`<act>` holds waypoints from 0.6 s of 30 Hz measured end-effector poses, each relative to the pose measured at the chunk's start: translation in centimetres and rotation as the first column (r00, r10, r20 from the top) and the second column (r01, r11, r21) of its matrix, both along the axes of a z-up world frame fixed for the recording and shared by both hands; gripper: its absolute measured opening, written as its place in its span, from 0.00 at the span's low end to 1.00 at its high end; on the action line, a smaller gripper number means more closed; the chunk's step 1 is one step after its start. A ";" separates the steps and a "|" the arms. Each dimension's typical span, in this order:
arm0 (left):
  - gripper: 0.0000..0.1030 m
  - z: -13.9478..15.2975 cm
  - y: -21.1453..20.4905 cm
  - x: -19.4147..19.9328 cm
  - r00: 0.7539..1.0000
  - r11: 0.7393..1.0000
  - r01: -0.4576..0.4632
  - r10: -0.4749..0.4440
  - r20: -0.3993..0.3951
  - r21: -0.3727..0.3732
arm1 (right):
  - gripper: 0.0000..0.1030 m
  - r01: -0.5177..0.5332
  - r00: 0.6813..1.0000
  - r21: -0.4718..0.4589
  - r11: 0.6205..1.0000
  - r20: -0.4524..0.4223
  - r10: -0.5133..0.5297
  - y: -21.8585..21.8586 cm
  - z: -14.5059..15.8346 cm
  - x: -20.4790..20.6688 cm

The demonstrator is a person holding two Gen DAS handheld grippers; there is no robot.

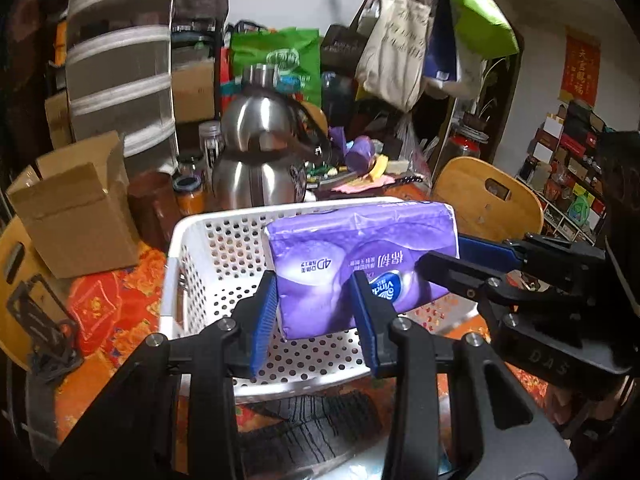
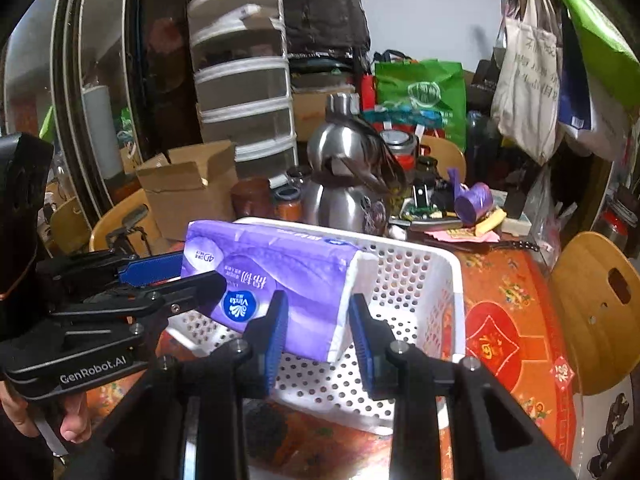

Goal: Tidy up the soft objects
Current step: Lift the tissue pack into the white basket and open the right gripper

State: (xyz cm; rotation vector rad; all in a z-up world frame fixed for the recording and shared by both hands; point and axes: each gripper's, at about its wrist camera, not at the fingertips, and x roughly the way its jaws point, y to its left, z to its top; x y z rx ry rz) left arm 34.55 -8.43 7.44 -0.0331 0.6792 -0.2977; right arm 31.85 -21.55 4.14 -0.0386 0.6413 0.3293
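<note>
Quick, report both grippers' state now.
Left gripper: closed on one end of the purple tissue pack.
Right gripper: closed on its other end.

Right gripper [image 2: 318,326] clamps the near white end of a purple tissue pack [image 2: 276,276]; blue pads press both sides. Left gripper [image 2: 182,266] enters from the left edge and grips the pack's far end, one blue finger behind it, one black finger in front. Pack hangs tilted over a white perforated basket [image 2: 420,280], apart from the basket floor. Basket stands on a red patterned tablecloth [image 2: 508,320]. Behind it: steel kettle [image 2: 344,184], open cardboard box [image 2: 188,184]. A hand [image 2: 76,420] shows at lower left beneath the left gripper's body.
</note>
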 end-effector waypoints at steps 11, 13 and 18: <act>0.86 -3.3 1.4 2.5 0.995 0.996 -0.083 0.081 -0.060 -0.028 | 0.64 0.104 0.994 0.018 0.994 0.013 -0.104 -2.1 -2.1 1.2; 0.89 -3.5 1.9 1.9 0.995 0.996 -0.090 0.089 -0.041 -0.026 | 0.70 0.110 0.994 0.018 0.994 0.020 -0.110 -2.6 -2.5 1.0; 0.90 -4.1 2.6 1.9 0.993 0.994 -0.106 0.104 -0.061 -0.026 | 0.70 0.114 0.993 0.035 0.993 -0.027 -0.113 -3.1 -3.4 1.4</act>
